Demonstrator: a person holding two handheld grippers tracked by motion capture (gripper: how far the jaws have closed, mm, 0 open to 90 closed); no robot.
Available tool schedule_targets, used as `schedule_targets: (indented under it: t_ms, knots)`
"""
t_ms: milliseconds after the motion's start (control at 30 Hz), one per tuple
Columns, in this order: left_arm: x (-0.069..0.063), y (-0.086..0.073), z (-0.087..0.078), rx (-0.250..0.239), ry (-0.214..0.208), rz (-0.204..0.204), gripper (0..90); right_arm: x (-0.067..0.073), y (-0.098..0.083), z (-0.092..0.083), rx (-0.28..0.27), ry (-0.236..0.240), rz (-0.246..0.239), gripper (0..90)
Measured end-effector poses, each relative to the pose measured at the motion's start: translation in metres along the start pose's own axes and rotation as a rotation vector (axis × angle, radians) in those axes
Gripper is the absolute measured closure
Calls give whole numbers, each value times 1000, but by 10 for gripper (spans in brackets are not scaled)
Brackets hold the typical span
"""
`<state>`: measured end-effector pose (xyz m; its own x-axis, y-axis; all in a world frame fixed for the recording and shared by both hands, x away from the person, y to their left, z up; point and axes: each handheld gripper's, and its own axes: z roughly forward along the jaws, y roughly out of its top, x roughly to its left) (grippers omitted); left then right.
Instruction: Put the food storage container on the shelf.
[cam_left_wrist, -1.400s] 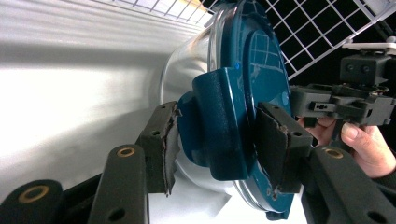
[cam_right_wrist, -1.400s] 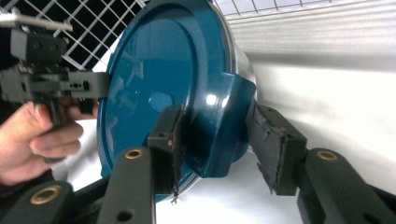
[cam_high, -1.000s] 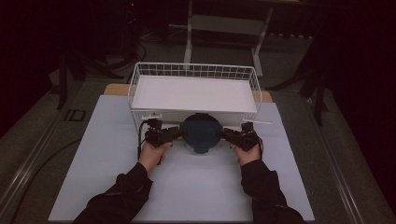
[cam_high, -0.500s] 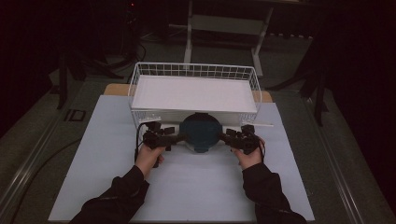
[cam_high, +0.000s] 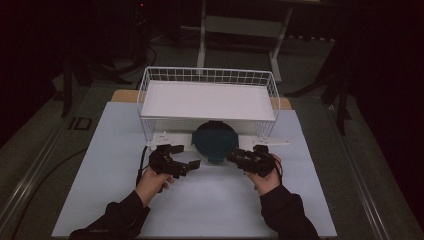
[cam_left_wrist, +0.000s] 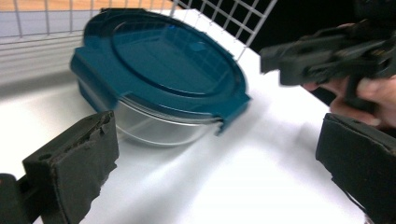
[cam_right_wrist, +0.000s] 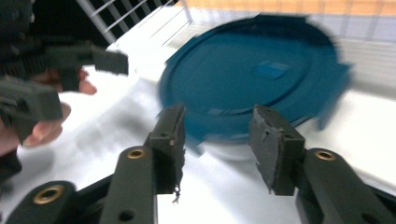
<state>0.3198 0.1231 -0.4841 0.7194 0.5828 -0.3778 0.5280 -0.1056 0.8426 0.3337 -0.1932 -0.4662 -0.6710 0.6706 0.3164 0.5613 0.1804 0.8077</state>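
Note:
A round clear container with a dark teal lid (cam_high: 215, 141) stands on the white mat, right in front of the wire basket. My left gripper (cam_high: 189, 165) lies to its near left and is open. In the left gripper view its jaws (cam_left_wrist: 219, 140) have just been opening and stand wide, with nothing between them and the container (cam_left_wrist: 159, 70) ahead. My right gripper (cam_high: 236, 158) lies to the container's near right. In the right gripper view its jaws (cam_right_wrist: 219, 123) have just been closing to a narrower gap. They pinch nothing, and the blurred lid (cam_right_wrist: 257, 70) lies just beyond them.
A white wire basket (cam_high: 207, 75) with a white floor stands raised at the back of the mat (cam_high: 100, 190), its flat white feet (cam_high: 165, 137) flanking the container. A cable (cam_high: 142, 160) trails from the left gripper. Dark floor and stands surround the table.
Both grippers have drawn back from the container's sides toward the person. The left gripper's jaws have spread. The container has stayed in place.

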Motion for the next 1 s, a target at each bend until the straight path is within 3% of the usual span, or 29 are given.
schedule_targets:
  t_ms: [267, 367, 533, 1000]
  knots:
    - [-18, -11, -16, -9, -18, 46, 0, 12, -12, 12, 78, 46, -8, 898]
    - [-25, -16, -18, 1, -29, 73, 0, 14, -14, 19, 104, 43, -12, 899]
    - [-29, -21, -20, -5, -34, 84, 0, 13, -16, 28, 125, 24, -15, 900]
    - [-25, -24, -20, -29, -21, 69, 0, 7, -8, 49, 124, 7, -22, 900]
